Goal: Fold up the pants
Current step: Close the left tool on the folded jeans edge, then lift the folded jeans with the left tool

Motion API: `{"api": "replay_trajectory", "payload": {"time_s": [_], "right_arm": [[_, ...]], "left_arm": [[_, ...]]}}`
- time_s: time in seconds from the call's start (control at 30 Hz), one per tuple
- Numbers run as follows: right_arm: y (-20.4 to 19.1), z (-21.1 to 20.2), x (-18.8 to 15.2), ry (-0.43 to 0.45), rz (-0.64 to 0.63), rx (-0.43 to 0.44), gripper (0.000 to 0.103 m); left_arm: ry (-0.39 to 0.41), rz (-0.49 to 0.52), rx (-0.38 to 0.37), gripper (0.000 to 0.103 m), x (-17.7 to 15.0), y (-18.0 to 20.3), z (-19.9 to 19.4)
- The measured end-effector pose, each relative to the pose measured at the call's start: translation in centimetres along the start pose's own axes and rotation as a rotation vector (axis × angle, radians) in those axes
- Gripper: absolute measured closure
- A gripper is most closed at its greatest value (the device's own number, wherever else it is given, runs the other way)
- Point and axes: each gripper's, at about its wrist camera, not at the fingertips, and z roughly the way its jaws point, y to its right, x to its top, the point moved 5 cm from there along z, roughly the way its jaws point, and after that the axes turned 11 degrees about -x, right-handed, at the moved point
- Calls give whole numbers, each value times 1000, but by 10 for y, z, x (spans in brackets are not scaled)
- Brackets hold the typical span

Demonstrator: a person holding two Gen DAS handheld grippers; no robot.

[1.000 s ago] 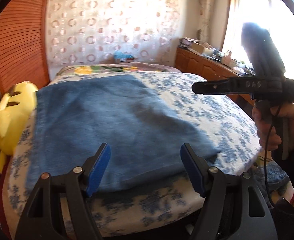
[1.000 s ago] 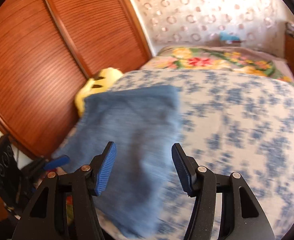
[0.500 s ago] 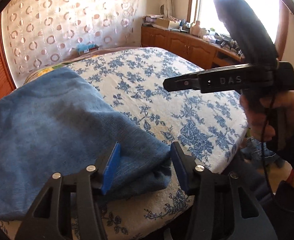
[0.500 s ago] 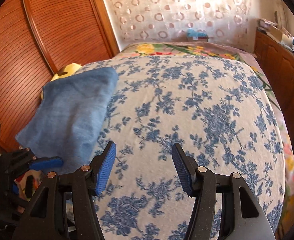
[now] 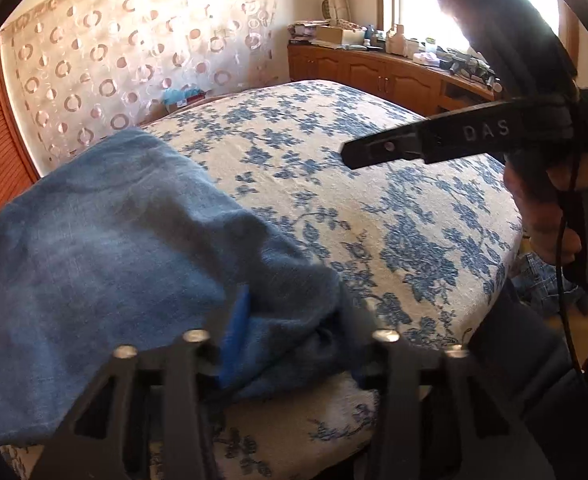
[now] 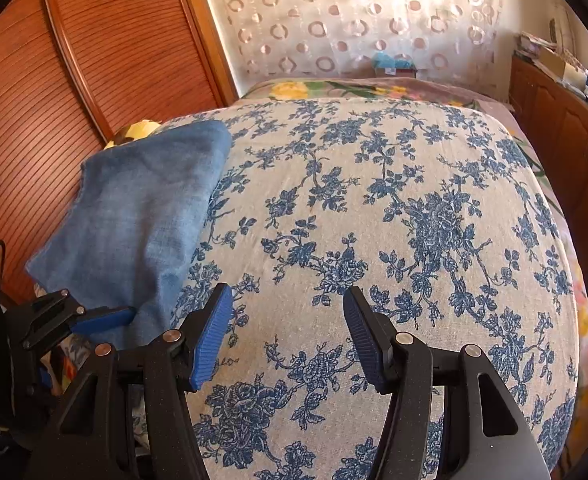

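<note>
Left gripper fingers closing on pants near corner; pinch all layers. Right gripper fingers apart, empty over bed, beside pants.

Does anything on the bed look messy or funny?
A little. The blue pants sit off to one side by the bed's edge, and their near corner is bunched up between the closing left gripper. A yellow toy peeks out behind them. Nothing looks spilled or broken.
</note>
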Motion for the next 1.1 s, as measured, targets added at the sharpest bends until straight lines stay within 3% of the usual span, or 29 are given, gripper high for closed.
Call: {"api": "replay_trajectory", "payload": {"time_s": [0.1,0.33,0.47,0.67,1.1], "right_arm": [[0,0,0,-1,-1,1,44],[-6,9,9,0,-12,7,44],[-23,18,24,10,-33,33,44],[-60,39,51,18,-62,97,44],[-137,81,113,35,-102,129,44]], "left_arm": [[29,-29,-26,89,3,-7,-14],[229,-94,0,92,30,-33,-96],[297,-153,25,92,28,-63,-135],[339,-222,52,92,8,-97,-162],[377,-258,30,93,-15,-102,-175]]}}
